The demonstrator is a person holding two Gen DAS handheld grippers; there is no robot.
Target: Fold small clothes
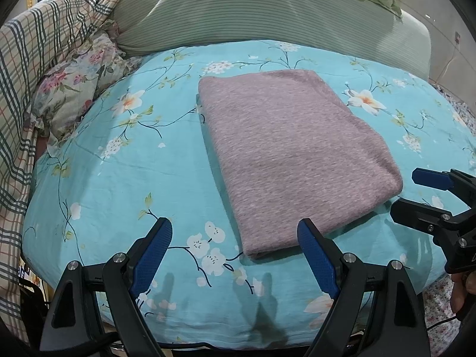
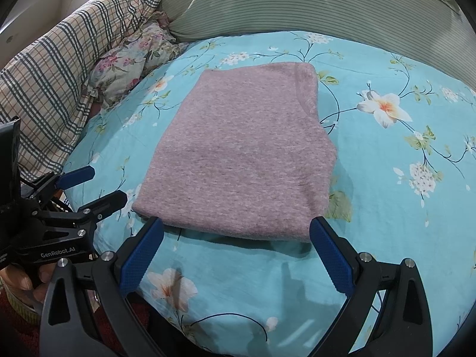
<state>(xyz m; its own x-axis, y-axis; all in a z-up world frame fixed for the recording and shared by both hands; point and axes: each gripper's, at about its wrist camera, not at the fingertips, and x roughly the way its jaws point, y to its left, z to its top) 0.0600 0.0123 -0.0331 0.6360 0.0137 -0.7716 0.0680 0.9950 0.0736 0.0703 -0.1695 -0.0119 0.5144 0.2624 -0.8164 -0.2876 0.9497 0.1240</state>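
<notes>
1. While the left gripper (image 1: pixel 235 244) hangs low over the near edge of the bed, its black fingers stand spread wide with nothing between them, the blue pads (image 1: pixel 316 260) dimpled like rubber mesh. Ahead of it in the left wrist view lies the folded garment (image 1: pixel 294 160), a mauve-pink fuzzy knit laid in a neat rectangle with rounded corners, resting flat on the turquoise floral sheet (image 1: pixel 148 163), a smooth thin cotton printed with white blossoms and dark twigs. Its near corner sits just beside the gripper's right finger. Behind are a green ribbed pillow (image 1: pixel 238 9), a plaid quilt (image 1: pixel 44 38) bunched at the left and a small rose-print cushion (image 1: pixel 74 89). At the right edge the right gripper (image 1: pixel 407 193) shows, also spread.

2. Through the right wrist view, the right gripper (image 2: pixel 236 247) holds its fingers wide apart and empty, just short of the garment's (image 2: pixel 241 154) thick folded near edge. The knit looks soft and nubbly, several layers deep, with a curved seam near its far right corner. At the left the left gripper (image 2: pixel 98 187) shows, fingers parted, a hand (image 2: pixel 26 282) beneath it.
</notes>
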